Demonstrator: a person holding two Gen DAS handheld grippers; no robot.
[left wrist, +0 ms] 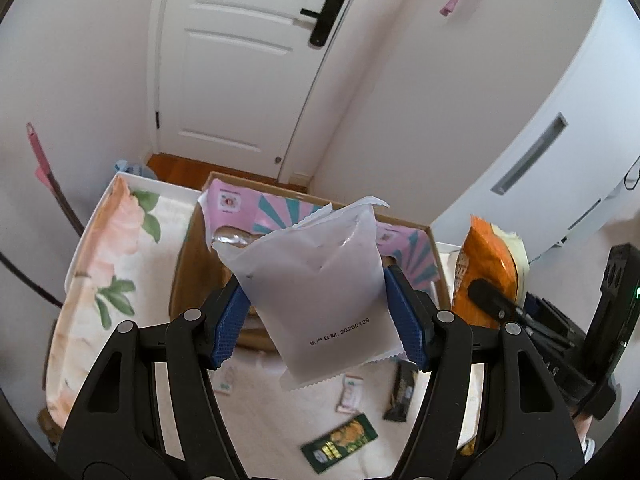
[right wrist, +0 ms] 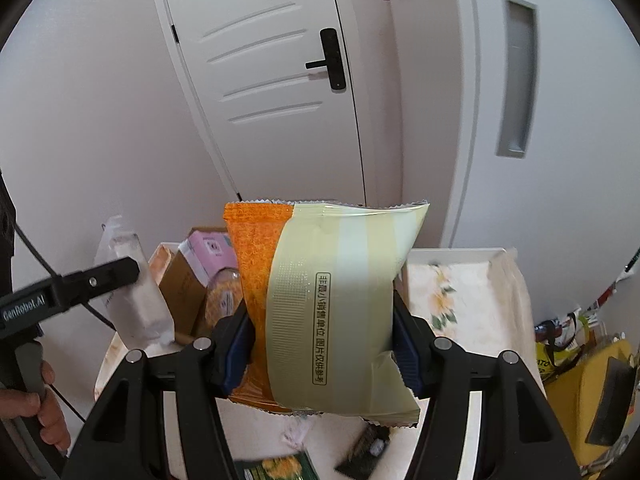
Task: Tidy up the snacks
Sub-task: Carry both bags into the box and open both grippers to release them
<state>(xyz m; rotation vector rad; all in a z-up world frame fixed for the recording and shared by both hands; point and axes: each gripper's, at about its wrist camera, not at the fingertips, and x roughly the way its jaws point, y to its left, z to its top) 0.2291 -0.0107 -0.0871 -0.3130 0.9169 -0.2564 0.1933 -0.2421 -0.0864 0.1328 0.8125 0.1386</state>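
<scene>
My left gripper grasps a white packet, right gripper an orange bag. Cardboard box part filled; three snacks remain on the table.

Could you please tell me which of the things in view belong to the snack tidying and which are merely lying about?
Belong to the job:
- frosted white snack packet, in left gripper
- orange and pale-yellow snack bag, in right gripper
- brown cardboard box
- dark green sachet

Lying about:
- white panelled door
- pink-handled broom

Soft daylight, fisheye-warped (slight blur)
</scene>
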